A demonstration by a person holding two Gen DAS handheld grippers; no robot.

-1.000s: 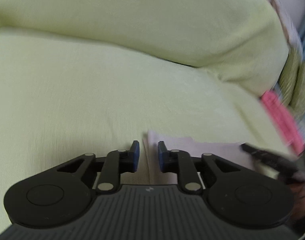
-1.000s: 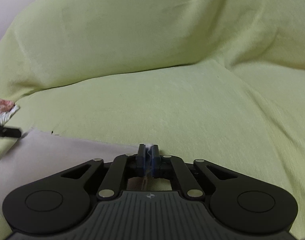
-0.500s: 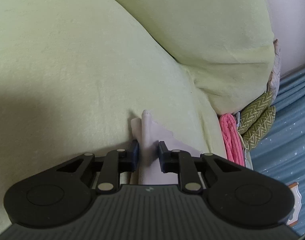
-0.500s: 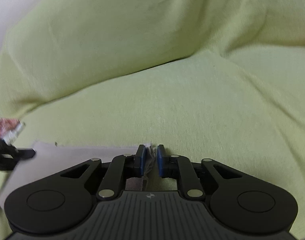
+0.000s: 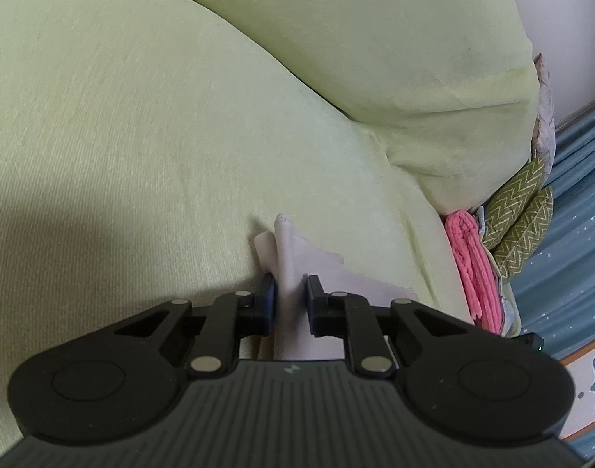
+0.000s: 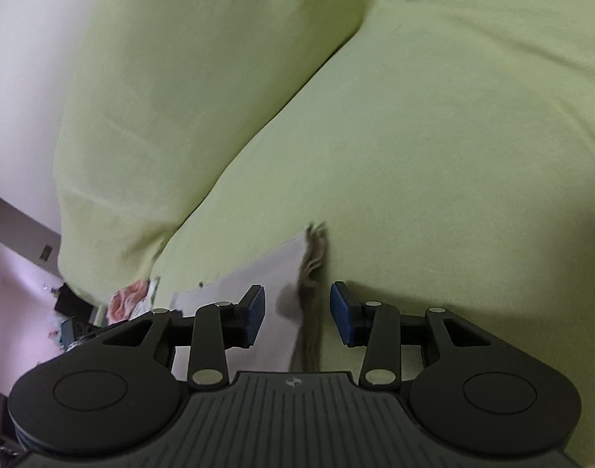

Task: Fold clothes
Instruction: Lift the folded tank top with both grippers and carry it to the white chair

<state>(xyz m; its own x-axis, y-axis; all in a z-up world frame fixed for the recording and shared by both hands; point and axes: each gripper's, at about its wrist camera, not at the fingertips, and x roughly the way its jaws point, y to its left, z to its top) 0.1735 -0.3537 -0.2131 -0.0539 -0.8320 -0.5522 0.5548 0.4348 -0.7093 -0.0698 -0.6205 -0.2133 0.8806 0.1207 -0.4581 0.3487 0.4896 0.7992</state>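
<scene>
so my right tongs [image 6: 297,312] just started opening, dropping the pale cloth [image 6: 254,296] onto the sofa; left tongs [image 5: 290,304] stay narrow, pinching its corner. fold's basically landed.

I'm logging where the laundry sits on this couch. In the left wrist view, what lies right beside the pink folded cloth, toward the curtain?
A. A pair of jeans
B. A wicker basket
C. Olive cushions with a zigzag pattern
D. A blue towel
C. The pink folded cloth is wedged at the end of the green couch, with the olive zigzag cushions against its curtain side.
</scene>
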